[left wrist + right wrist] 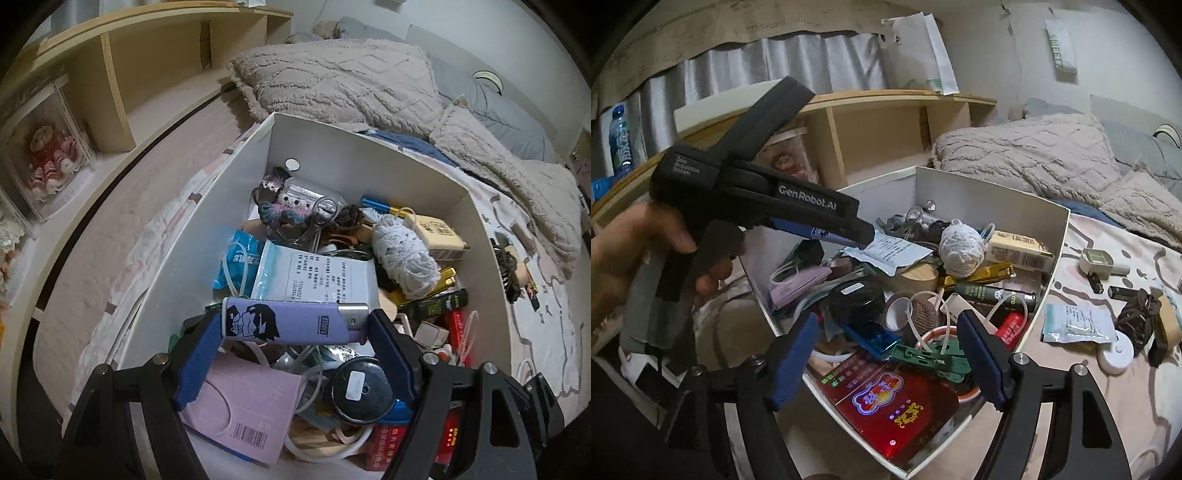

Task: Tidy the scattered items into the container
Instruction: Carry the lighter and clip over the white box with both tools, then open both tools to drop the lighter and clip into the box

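Note:
A white box (332, 140) full of small items stands on the bed; it also shows in the right wrist view (997, 195). My left gripper (295, 325) is shut on a purple lighter (288, 319), held crosswise above the box's contents. In the right wrist view the left gripper (864, 236) reaches over the box from the left, held by a hand. My right gripper (886, 350) is open and empty, over the box's near corner. Scattered items lie on the bedsheet right of the box: a white sachet (1078, 323), a dark hair tie (1137, 314), a white round disc (1115, 354), a grey-green plug (1099, 262).
Inside the box lie a white yarn ball (402, 254), a red packet (894, 410), a pink mask pack (240, 406) and more. Beige fluffy pillows (332, 81) lie behind the box. A wooden shelf (122, 74) stands on the left.

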Motion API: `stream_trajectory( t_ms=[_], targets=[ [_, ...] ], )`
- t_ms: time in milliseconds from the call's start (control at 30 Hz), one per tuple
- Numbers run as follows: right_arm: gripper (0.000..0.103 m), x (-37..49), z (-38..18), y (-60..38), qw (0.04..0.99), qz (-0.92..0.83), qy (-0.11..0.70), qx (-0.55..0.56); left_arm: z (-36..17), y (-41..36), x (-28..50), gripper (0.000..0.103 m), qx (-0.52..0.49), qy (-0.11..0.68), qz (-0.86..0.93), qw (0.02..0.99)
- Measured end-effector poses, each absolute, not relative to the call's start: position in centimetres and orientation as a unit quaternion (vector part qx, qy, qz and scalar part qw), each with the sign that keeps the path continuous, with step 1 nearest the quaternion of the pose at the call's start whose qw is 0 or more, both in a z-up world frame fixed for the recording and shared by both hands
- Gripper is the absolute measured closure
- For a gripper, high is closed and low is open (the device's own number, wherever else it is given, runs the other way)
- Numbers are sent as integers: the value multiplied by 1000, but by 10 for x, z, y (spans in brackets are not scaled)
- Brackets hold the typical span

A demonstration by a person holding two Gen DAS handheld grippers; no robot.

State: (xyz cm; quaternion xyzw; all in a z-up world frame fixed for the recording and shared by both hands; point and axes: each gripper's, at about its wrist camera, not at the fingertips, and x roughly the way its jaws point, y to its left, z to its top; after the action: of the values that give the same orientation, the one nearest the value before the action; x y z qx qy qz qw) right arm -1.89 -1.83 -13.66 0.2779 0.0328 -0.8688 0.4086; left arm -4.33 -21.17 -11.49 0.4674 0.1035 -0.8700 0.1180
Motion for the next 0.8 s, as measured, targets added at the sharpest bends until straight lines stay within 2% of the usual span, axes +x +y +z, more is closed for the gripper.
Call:
stream_trajectory(
  t_ms=[367, 467, 633, 800],
  targets=[
    [25, -20, -138, -15, 421, -866, 14, 269, -115, -214, -43, 21, 469, 118, -867, 119],
    [19, -19, -137, -15, 432, -861, 7, 267, -114, -213, -44, 19, 468, 118, -868, 116],
    [0, -17, -130, -9, 442, -856, -28, 266, -110, -210, -43, 19, 463, 114, -872, 110],
    [0, -23, -122, 8, 413, -873, -51, 255, -105, -208, -41, 19, 453, 113, -878, 104]
  ],
)
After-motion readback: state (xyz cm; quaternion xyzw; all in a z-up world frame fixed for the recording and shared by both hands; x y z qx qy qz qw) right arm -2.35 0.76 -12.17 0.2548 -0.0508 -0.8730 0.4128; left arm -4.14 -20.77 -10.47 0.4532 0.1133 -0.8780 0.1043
